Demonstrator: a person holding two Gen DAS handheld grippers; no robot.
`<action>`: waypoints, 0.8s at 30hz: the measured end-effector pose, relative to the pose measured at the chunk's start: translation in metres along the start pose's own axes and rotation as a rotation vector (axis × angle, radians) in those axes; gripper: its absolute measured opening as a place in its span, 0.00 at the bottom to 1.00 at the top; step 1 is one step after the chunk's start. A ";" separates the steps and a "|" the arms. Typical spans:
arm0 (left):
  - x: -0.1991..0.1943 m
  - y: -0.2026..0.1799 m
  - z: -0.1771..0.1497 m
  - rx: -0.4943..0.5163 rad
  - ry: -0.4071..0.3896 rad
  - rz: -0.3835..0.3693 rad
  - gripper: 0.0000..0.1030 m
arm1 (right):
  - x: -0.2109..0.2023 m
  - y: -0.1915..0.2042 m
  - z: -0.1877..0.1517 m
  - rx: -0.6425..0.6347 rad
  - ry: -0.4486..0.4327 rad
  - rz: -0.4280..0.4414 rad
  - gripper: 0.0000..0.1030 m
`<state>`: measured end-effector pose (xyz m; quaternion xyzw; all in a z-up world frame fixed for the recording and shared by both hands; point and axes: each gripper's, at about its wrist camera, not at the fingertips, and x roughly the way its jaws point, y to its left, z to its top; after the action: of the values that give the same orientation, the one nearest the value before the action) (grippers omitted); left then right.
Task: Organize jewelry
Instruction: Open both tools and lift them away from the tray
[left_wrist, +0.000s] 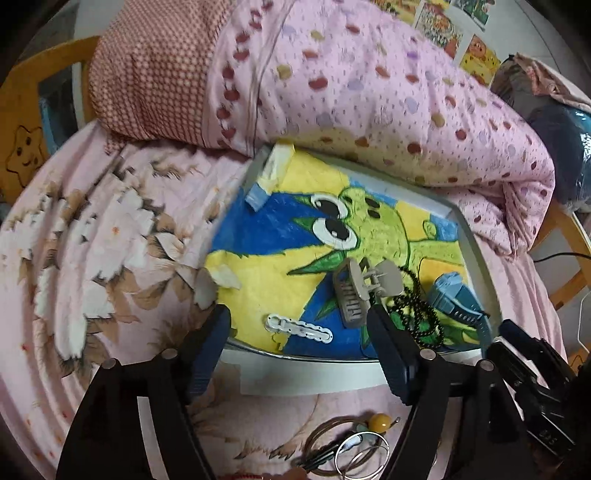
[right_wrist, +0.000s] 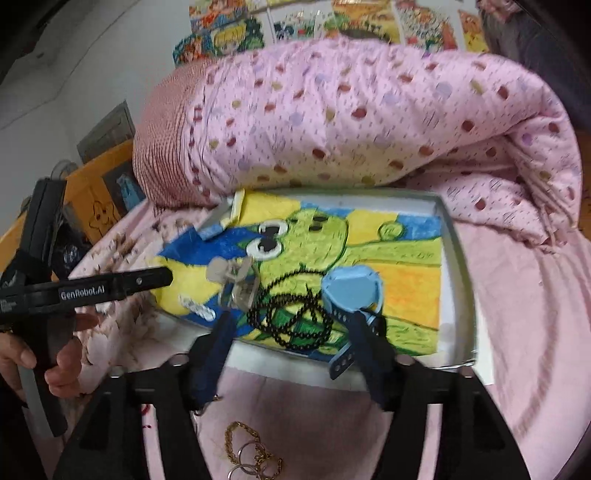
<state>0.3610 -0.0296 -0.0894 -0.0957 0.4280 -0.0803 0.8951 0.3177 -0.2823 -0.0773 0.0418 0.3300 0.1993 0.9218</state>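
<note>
Both grippers are over the near edge of the shallow white tray (left_wrist: 469, 236) lined with a green-frog drawing, sitting on the pink floral bed sheet (left_wrist: 92, 229).

Left gripper (left_wrist: 299, 328): fingers apart, nothing between them. White oblong hair clip (left_wrist: 298, 328) lies on the liner in the gap, untouched.

Right gripper (right_wrist: 291, 325): fingers apart, straddling the black bead necklace (right_wrist: 291, 317); pads look clear of it. Blue watch (right_wrist: 351, 291) sits just beside the right finger, strap hanging over the near rim. Grey claw hair clip (right_wrist: 238, 284) is just left of the beads.

Still loose on the sheet near the tray: gold chain and metal rings (right_wrist: 251, 458), amber bead on wire hoops (left_wrist: 380, 422).

Likely step: fetch the remaining pieces. Judgement: pull back clear of the beads first to avoid snagging, then pinch the chain at a bunched spot, low to the sheet.

Pose: both pitch down toward the tray; a hand (right_wrist: 55, 354) holds the left unit's handle.
</note>
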 end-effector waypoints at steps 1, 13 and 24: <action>-0.004 -0.002 0.000 0.007 -0.007 0.001 0.70 | -0.006 0.000 0.001 0.007 -0.018 -0.001 0.74; -0.084 -0.027 -0.022 0.084 -0.216 0.007 0.98 | -0.085 0.009 0.008 0.061 -0.230 -0.039 1.00; -0.169 -0.031 -0.059 0.139 -0.407 0.009 0.98 | -0.155 0.039 -0.011 -0.002 -0.326 -0.048 1.00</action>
<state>0.2079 -0.0279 0.0085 -0.0459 0.2323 -0.0847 0.9679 0.1885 -0.3083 0.0141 0.0647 0.1766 0.1683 0.9676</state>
